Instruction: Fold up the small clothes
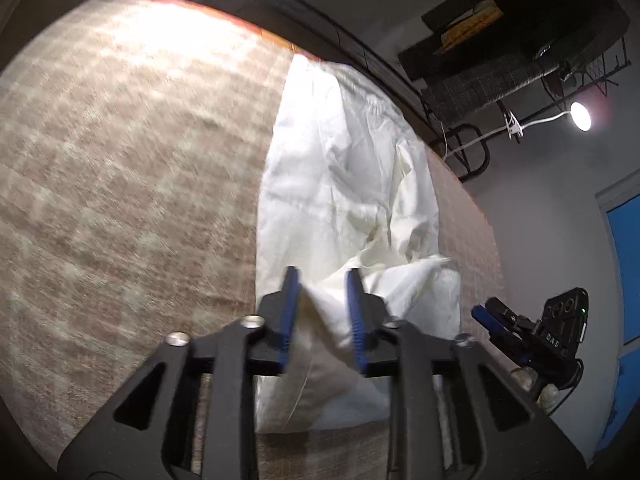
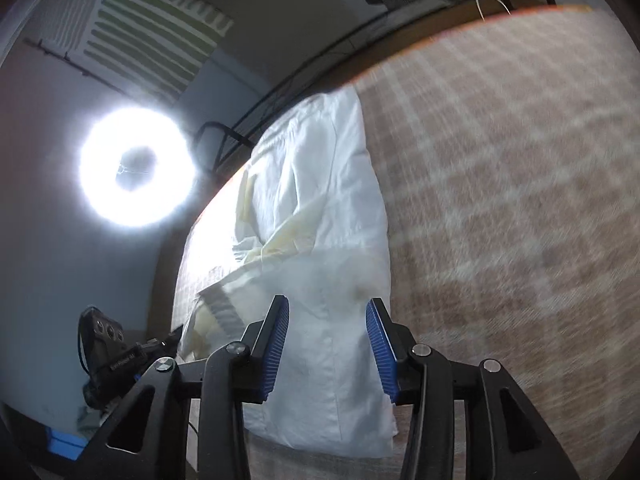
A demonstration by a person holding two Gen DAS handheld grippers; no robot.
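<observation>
A white garment point(image 1: 340, 184) lies lengthwise on the beige checked table cover point(image 1: 120, 160), folded into a long strip with a crumpled near end. My left gripper point(image 1: 322, 276) stands open over its near end, and a raised fold of the cloth sits between the blue pads point(image 1: 290, 304) without being pinched. In the right wrist view the same garment point(image 2: 320, 208) runs away from my right gripper point(image 2: 328, 304), which is open with the cloth's near end between its pads point(image 2: 276, 340). The right gripper also shows in the left wrist view point(image 1: 480, 314), the left gripper in the right wrist view point(image 2: 172, 338).
The table's far edge point(image 1: 280, 38) borders a dark frame. A ring lamp point(image 2: 136, 168) glares at the left. A small lamp point(image 1: 580, 116) and a dark rack with clothes point(image 1: 520, 40) stand beyond the table. A blue object point(image 2: 62, 444) lies at floor level.
</observation>
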